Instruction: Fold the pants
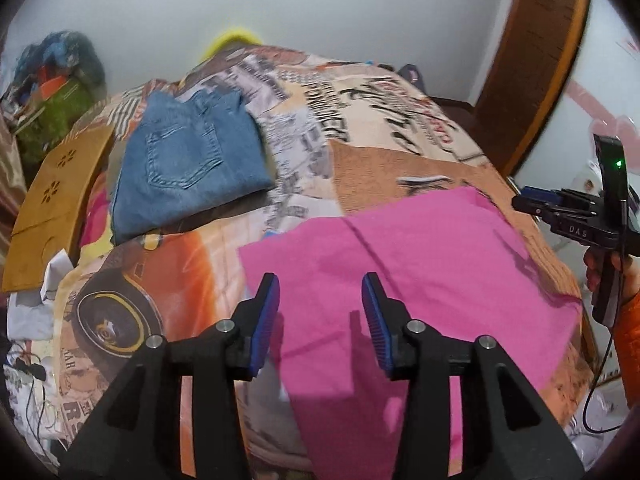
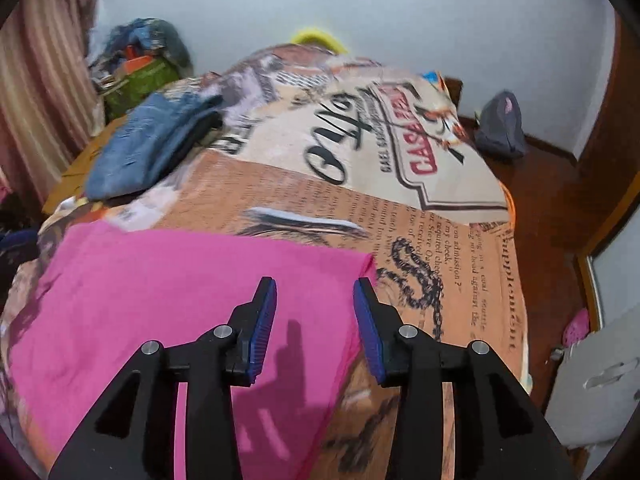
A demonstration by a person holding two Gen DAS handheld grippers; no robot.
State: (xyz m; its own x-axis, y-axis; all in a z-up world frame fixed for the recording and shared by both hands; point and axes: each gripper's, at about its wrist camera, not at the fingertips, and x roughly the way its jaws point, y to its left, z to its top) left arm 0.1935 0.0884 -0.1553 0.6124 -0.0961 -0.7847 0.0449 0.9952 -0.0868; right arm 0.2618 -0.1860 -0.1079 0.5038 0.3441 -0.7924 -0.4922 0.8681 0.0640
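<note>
Pink pants (image 1: 420,280) lie spread flat on the near part of the bed; they also show in the right wrist view (image 2: 168,300). My left gripper (image 1: 320,292) is open and empty, hovering above the pink cloth's left part. My right gripper (image 2: 314,296) is open and empty above the cloth's right edge; its body shows at the right of the left wrist view (image 1: 576,216). Folded blue jeans (image 1: 188,160) lie at the bed's far left, also in the right wrist view (image 2: 152,148).
The bed carries a printed newspaper-style cover (image 2: 400,184). A brown cardboard piece (image 1: 56,208) lies at the left edge. A cluttered pile (image 1: 56,92) stands by the far wall. A dark bag (image 2: 500,124) sits on the floor at right. A wooden door frame (image 1: 532,60) stands at right.
</note>
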